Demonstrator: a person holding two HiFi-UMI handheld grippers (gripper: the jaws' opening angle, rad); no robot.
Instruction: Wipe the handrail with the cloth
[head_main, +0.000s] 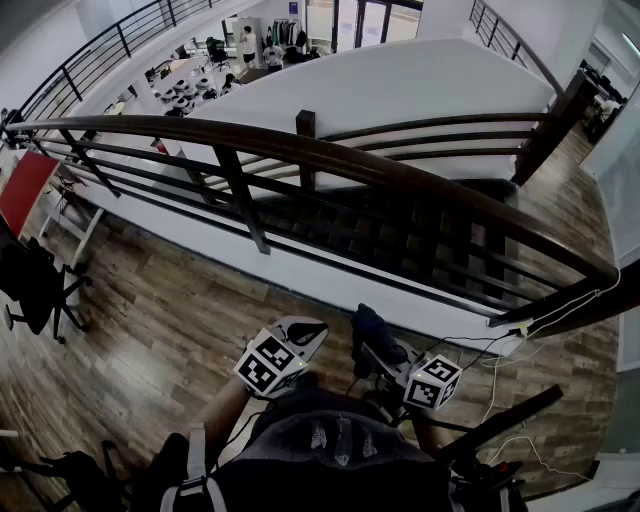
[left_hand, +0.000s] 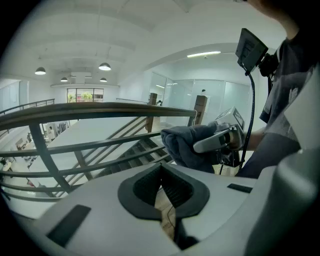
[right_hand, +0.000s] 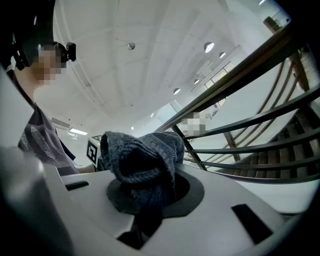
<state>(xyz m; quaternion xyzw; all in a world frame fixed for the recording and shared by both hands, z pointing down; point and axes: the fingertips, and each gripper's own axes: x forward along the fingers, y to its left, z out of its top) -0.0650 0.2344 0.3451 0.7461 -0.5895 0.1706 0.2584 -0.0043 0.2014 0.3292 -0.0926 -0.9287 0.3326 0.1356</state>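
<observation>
Your right gripper (head_main: 388, 352) is clamped on the cloth (head_main: 371, 328), a dark grey knitted bundle that bunches up out of the jaws and flops over their front. In the right gripper view the cloth (right_hand: 142, 155) fills the space between the jaws, and the handrail (right_hand: 250, 60) slants away to the upper right, clear of it.

Your left gripper (head_main: 306, 330) has its jaws together with nothing between them. In its own view the ridged pads (left_hand: 167, 187) meet in the middle.

In the head view, both grippers sit low, close to your body and on your side of the handrail (head_main: 330, 155), well short of its dark curved top bar. The cloth does not touch the handrail. From the left gripper view, the cloth (left_hand: 186, 144) hangs just below the end of the handrail (left_hand: 100, 111), held by the right gripper (left_hand: 220, 141) beside your torso. The wooden floor (head_main: 150, 320) lies beneath the handrail.
</observation>
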